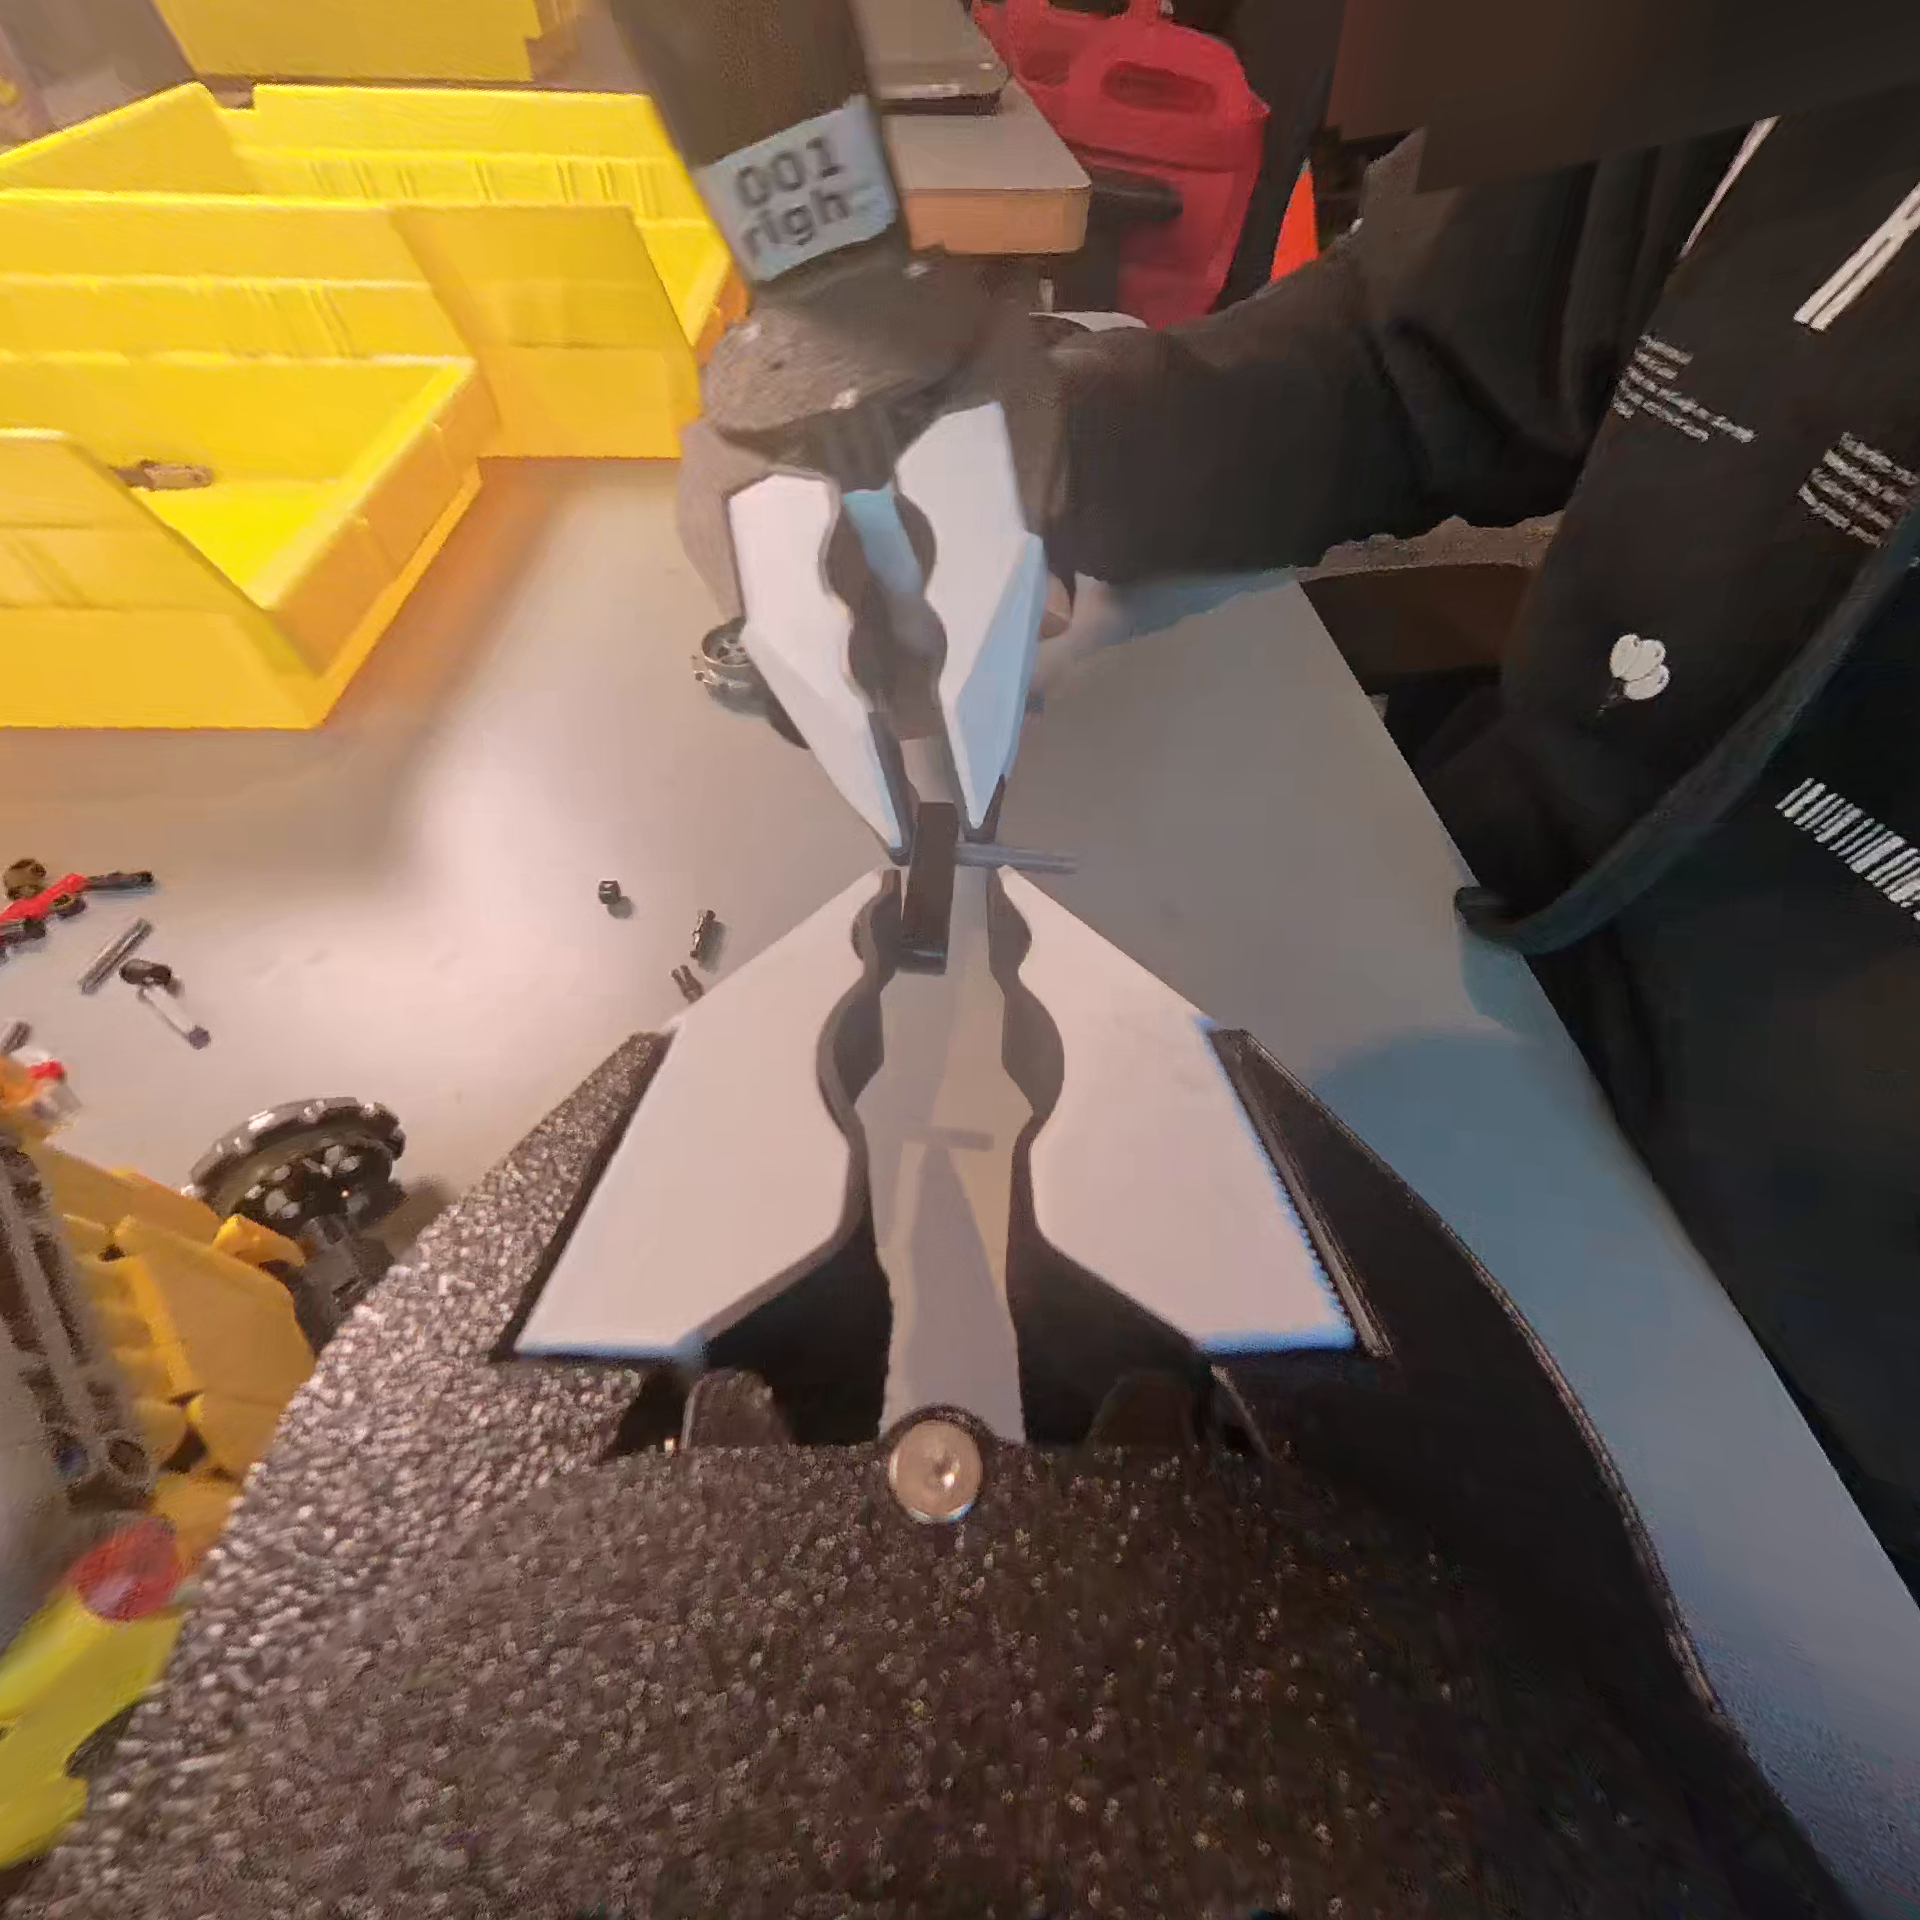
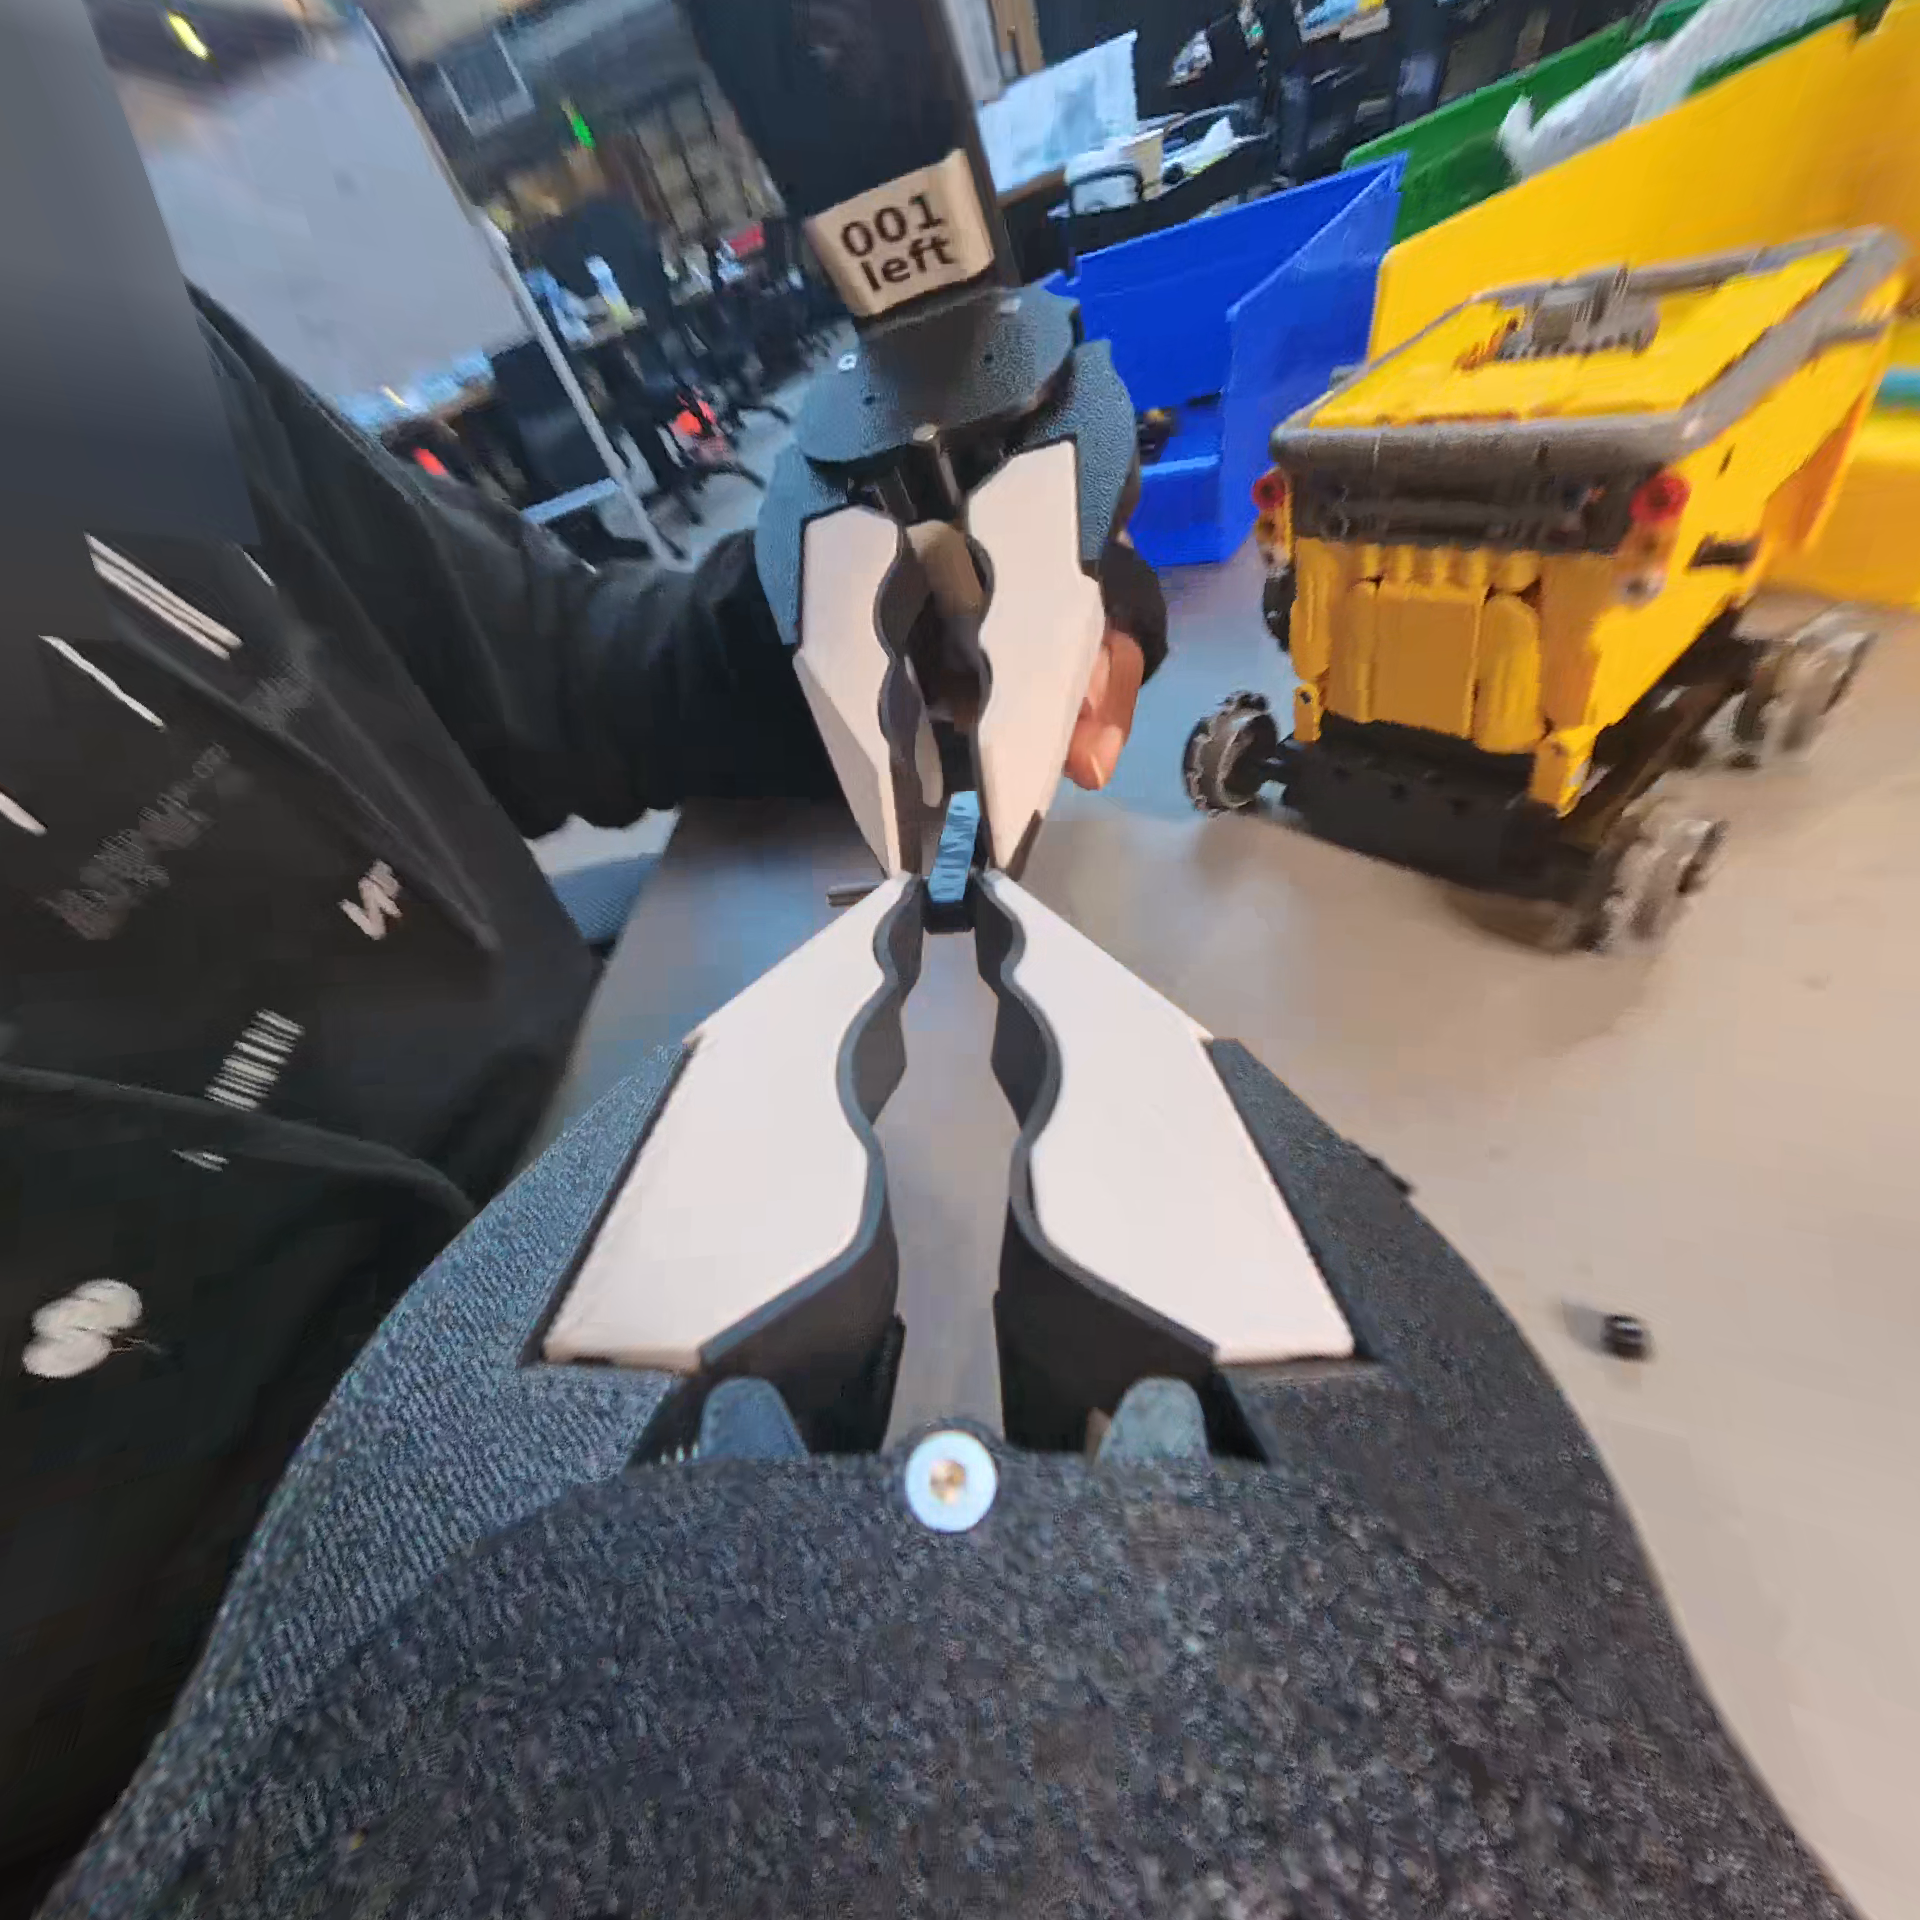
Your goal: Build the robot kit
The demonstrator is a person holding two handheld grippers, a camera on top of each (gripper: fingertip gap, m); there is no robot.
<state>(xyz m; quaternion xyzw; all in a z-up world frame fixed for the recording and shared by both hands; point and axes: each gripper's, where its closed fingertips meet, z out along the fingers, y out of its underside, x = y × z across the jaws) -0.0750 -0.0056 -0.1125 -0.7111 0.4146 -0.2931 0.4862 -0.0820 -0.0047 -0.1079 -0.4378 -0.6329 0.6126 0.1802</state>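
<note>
Your left gripper (image 1: 928, 883) and right gripper (image 2: 948, 883) meet tip to tip above the grey table (image 1: 1195, 727), both clamped on one small black piece (image 1: 928, 894), which has a thin pin (image 1: 1023, 858) jutting sideways from it. Beyond your right tongs stands a yellow brick-built vehicle (image 2: 1558, 540) on the table. Left of your left tongs lie loose small parts (image 1: 135, 966), with yellow bins (image 1: 260, 416) farther off.
</note>
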